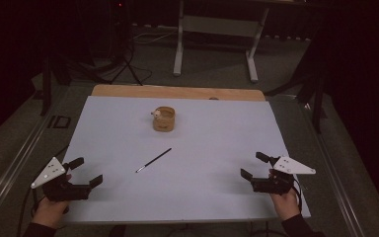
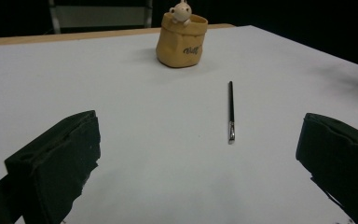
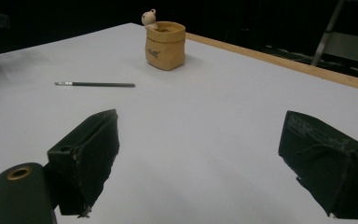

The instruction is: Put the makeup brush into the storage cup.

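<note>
The thin brush (image 1: 153,160) lies diagonally on the table (image 1: 217,148) between both empty, wide-open tongs, nearer the left tongs (image 1: 86,172) than the right tongs (image 1: 254,165).

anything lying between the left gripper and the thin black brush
Nothing: in the left gripper view, bare white table runs from the open left gripper to the thin black brush.

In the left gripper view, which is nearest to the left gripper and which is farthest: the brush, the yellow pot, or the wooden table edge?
1. The brush: lies flat, ahead and slightly right of the open left gripper.
2. The yellow pot: stands farther back, near the middle.
3. The wooden table edge: runs along the far side, behind the pot.
</note>
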A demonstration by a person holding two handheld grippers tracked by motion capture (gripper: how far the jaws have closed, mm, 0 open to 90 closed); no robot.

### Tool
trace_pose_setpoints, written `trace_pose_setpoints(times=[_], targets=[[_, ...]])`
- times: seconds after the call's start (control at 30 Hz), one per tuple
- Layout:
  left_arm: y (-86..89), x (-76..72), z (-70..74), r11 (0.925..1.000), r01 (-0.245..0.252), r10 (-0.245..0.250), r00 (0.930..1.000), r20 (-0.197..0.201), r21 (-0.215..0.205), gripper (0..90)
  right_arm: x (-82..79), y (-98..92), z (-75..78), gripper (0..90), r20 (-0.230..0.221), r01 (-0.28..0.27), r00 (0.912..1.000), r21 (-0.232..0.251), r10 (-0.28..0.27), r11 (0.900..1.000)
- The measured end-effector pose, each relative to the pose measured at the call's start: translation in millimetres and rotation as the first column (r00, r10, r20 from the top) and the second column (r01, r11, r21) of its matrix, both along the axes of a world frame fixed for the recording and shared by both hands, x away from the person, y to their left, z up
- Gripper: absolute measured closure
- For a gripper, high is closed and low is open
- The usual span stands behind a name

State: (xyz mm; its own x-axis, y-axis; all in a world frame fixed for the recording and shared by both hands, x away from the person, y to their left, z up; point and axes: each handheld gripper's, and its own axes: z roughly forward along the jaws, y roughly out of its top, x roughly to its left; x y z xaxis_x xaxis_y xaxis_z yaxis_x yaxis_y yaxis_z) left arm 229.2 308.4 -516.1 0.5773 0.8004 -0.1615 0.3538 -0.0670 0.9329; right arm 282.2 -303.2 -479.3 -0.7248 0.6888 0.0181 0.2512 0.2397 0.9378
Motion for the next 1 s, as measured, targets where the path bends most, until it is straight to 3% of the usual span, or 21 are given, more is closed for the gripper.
trace_pose_setpoints(times=[0.2,0.3,0.4,0.67,0.87,1.0], targets=[[-0.4,0.0,1.4,0.9998,-0.012,0.012,0.9999,0.002,-0.015,0.0,2.0,0.6,-2.4,12.1,-0.001,0.001,1.0000,0.003,-0.001,1.000],[-1.8,0.0,1.6,1.0000,-0.004,0.004,0.9999,0.015,0.000,0.0,1.9,1.4,-3.1,12.1,-0.003,-0.006,1.0000,-0.005,0.006,1.000],[-2.3,-0.4,0.9,0.9999,-0.010,0.010,0.9999,0.006,0.008,1.4,-0.1,1.8,-1.4,12.1,0.004,-0.011,0.9999,0.004,0.011,1.000],[0.1,-1.0,1.1,0.9991,-0.019,0.019,0.9998,-0.007,-0.039,1.4,-0.6,4.0,-0.1,12.1,0.002,-0.027,0.9996,0.006,0.027,1.000],[-0.6,-0.8,1.9,0.9991,-0.038,0.037,0.9989,-0.028,-0.016,0.6,-1.9,5.7,2.4,12.0,0.010,-0.032,0.9994,0.013,0.032,0.999],[-1.1,-0.6,6.1,0.9986,-0.034,0.032,0.9990,-0.031,-0.041,0.0,-2.0,7.0,1.8,12.0,0.007,-0.031,0.9995,0.004,0.031,1.000]])
